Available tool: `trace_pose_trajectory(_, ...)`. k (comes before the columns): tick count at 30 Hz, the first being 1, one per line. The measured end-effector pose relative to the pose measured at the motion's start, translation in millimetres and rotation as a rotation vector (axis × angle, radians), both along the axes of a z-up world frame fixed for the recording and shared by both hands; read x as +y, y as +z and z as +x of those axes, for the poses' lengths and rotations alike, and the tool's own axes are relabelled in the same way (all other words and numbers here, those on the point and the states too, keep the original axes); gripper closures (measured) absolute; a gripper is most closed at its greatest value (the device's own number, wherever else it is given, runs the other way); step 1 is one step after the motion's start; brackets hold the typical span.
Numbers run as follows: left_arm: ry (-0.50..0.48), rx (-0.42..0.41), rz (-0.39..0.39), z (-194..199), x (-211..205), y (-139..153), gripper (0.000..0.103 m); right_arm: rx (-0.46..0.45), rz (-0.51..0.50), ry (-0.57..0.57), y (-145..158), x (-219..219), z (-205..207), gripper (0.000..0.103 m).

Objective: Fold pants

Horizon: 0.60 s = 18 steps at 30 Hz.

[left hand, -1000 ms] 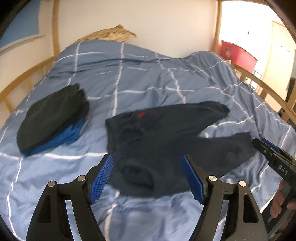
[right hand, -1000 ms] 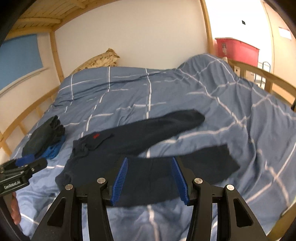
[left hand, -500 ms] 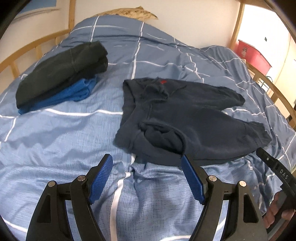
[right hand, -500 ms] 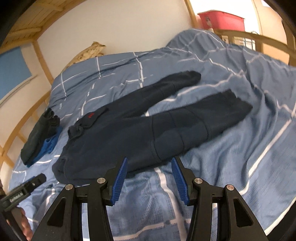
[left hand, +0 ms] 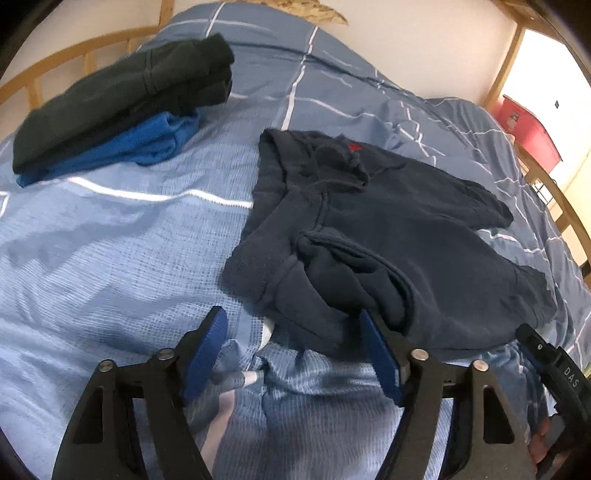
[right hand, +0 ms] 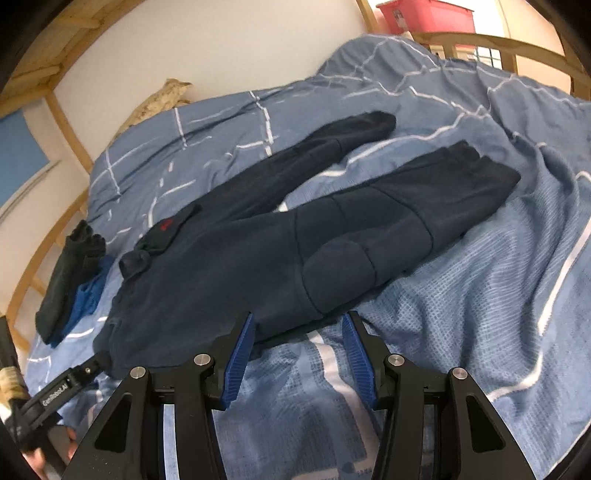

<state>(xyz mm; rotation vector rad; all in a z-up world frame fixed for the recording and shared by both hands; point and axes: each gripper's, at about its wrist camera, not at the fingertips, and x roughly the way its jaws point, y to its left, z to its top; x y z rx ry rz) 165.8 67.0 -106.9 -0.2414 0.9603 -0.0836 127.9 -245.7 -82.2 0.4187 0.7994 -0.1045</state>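
Note:
Dark navy pants (left hand: 388,236) with a small red mark lie spread on the blue checked duvet, waistband to the left and rumpled, legs apart toward the right (right hand: 258,258). My left gripper (left hand: 291,332) is open and empty, low over the duvet at the near waistband edge; its right finger sits against the fabric. My right gripper (right hand: 299,332) is open and empty, just at the near edge of the closer leg near the knee patch. Each gripper shows at the edge of the other's view.
A stack of folded dark and blue clothes (left hand: 122,99) lies at the left of the bed (right hand: 70,280). Wooden bed rails (left hand: 55,70) run round the sides. A patterned pillow (right hand: 159,99) sits at the wall. A red bin (right hand: 428,16) stands beyond the bed.
Both grippers have dropped and moved in toward the pants' near edge. The pants have settled flat on the duvet. Both stay open.

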Motion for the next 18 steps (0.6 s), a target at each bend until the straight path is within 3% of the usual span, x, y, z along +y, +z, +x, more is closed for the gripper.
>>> trace_pose_trajectory(6,-0.006,0.019,-0.071,5.2,0.7,-5.8,0.053,0.035,0.035,-0.005,-14.4,-1.9,7.1,0.053)
trace_pose_trajectory(8,-0.006,0.018,-0.082,5.2,0.5,-5.1,0.067,0.034,0.038,0.001,-15.8,-1.5,8.2,0.054)
trace_pose_trajectory(9,-0.009,0.017,-0.081,5.4,0.5,-4.6,0.072,0.032,0.041,0.007,-15.5,-1.2,9.0,0.056)
trace_pose_trajectory(11,-0.022,0.015,-0.101,5.8,0.3,-3.6,0.087,0.028,0.043,0.023,-13.9,-0.3,11.3,0.074)
trace_pose_trajectory(14,-0.015,-0.001,-0.102,3.7,-1.2,1.0,0.090,0.009,0.055,0.045,-9.9,0.1,13.2,0.088)
trace_pose_trajectory(18,-0.012,-0.030,-0.099,1.8,-1.7,11.4,0.092,-0.041,0.043,0.063,5.0,1.8,11.9,0.092)
